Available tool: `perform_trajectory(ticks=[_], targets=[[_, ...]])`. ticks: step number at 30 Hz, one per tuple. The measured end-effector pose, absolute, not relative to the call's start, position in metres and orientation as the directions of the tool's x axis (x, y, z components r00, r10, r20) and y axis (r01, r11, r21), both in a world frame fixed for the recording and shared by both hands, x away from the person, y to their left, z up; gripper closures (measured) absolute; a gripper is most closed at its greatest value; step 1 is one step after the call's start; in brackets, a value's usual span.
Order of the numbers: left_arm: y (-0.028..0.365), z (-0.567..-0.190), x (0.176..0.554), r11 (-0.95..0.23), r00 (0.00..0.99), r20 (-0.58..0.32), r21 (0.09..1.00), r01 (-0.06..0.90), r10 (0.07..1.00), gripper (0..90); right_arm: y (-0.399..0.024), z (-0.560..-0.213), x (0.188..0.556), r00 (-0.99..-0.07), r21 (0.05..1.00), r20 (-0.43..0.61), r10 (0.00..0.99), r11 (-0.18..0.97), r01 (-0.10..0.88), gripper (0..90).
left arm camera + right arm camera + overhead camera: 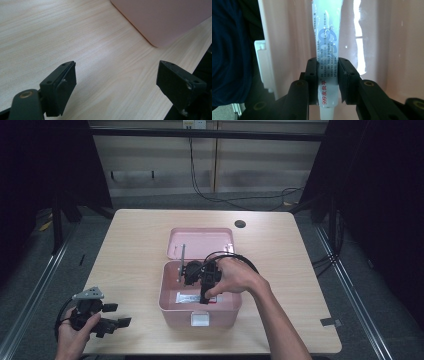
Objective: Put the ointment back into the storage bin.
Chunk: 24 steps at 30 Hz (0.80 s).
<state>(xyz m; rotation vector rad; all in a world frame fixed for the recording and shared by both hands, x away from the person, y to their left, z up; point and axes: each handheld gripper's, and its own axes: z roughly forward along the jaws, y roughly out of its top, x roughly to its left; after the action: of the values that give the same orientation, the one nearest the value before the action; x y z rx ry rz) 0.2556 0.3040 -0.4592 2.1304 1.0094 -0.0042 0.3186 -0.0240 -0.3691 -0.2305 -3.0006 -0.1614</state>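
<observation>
You are looking at a light wood-grain desk (pixel 135 245) with rounded corners and a dark round grommet hole (pixel 240 224) near its far right corner. Grey floor (pixel 30 270) surrounds it, with metal rails (pixel 345 275) running along both sides. Beyond the far edge stands a pale panelled wall (pixel 165 165), black cables (pixel 200 190) hanging down it. Dark curtains (pixel 385 195) flank both sides.
</observation>
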Motion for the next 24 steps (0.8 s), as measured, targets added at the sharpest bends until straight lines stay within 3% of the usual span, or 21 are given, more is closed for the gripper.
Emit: perform_trajectory(ticks=[24], targets=[[0.304, -0.459, 0.255, -0.395, 0.688, -0.301, 0.64, 0.659, 0.661, 16.2, -0.013, -0.41, 0.324, -0.967, 0.051, 0.223, 0.12, 0.99, 0.135, 71.4]])
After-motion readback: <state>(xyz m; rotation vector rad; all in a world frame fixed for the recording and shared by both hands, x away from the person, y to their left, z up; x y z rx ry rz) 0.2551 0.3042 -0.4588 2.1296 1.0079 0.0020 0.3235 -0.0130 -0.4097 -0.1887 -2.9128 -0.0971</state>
